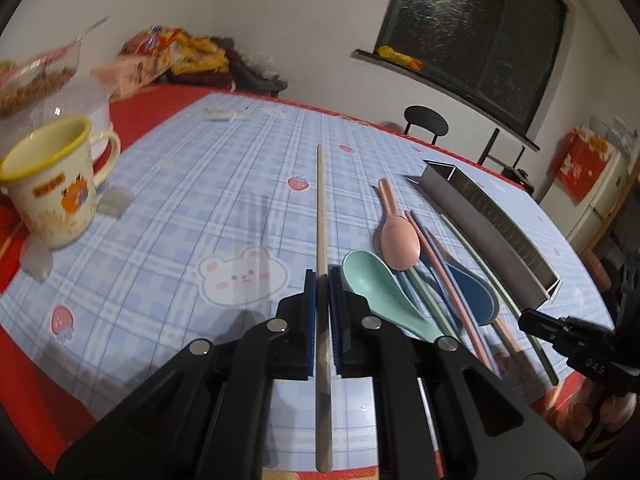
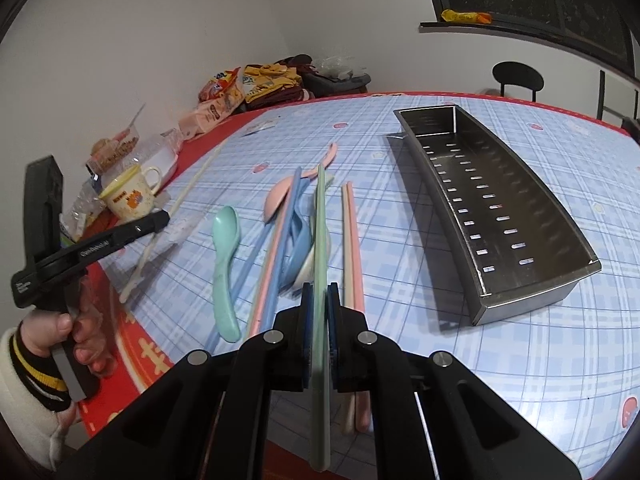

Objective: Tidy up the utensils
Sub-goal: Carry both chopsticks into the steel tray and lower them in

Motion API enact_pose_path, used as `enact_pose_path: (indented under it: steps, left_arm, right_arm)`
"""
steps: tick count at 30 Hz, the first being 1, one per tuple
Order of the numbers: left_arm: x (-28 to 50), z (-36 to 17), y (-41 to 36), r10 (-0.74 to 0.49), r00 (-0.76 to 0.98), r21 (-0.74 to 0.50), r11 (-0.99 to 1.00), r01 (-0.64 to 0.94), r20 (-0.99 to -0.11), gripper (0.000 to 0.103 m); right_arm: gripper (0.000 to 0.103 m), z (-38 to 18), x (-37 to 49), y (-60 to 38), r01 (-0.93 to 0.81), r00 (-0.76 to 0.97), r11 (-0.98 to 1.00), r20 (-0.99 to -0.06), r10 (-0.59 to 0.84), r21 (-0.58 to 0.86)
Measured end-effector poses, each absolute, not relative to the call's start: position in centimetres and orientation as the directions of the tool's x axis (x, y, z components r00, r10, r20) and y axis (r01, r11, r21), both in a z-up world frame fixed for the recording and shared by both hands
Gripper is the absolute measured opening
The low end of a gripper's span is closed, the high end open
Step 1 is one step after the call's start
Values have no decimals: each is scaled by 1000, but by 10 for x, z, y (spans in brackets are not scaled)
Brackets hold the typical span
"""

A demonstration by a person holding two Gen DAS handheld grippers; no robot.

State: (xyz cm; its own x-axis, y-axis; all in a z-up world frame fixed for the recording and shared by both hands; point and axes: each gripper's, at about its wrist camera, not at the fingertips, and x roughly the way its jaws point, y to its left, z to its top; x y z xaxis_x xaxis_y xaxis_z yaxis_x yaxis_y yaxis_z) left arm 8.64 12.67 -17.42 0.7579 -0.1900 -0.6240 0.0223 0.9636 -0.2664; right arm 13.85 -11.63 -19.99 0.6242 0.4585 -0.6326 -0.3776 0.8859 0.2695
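My left gripper (image 1: 322,280) is shut on a long beige chopstick (image 1: 320,208) that points away over the table. My right gripper (image 2: 320,292) is shut on a pale green chopstick (image 2: 320,232) above the utensil pile. In that pile lie a teal spoon (image 2: 226,264), a pink spoon (image 2: 278,196), a blue spoon (image 1: 472,292), blue chopsticks (image 2: 276,248) and a pink and beige pair (image 2: 352,240). The perforated steel tray (image 2: 500,208) stands to the right of the pile with nothing in it. The left gripper (image 2: 160,218) also shows at the left of the right wrist view, held by a hand (image 2: 76,328).
A cartoon mug with a yellow rim (image 1: 52,184) stands at the table's left edge beside plastic containers (image 1: 48,92). Snack packets (image 2: 240,88) are heaped at the far corner. A black chair (image 1: 426,120) stands beyond the far edge. The plaid tablecloth (image 1: 200,184) covers the table.
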Motion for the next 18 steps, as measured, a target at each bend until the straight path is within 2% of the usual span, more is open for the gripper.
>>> enact_pose_path:
  steps: [10,18]
  left_arm:
    - [84,-151,118,-230,775,-362,932,2,-588,10]
    - [118,-130,63,-323,762,-444,894,52,-561,10]
  right_arm:
    - [7,-170,151,-137,-442,633,849,-569,525,290]
    - [7,-155,209,-171,-401,702,883,-539,466,242]
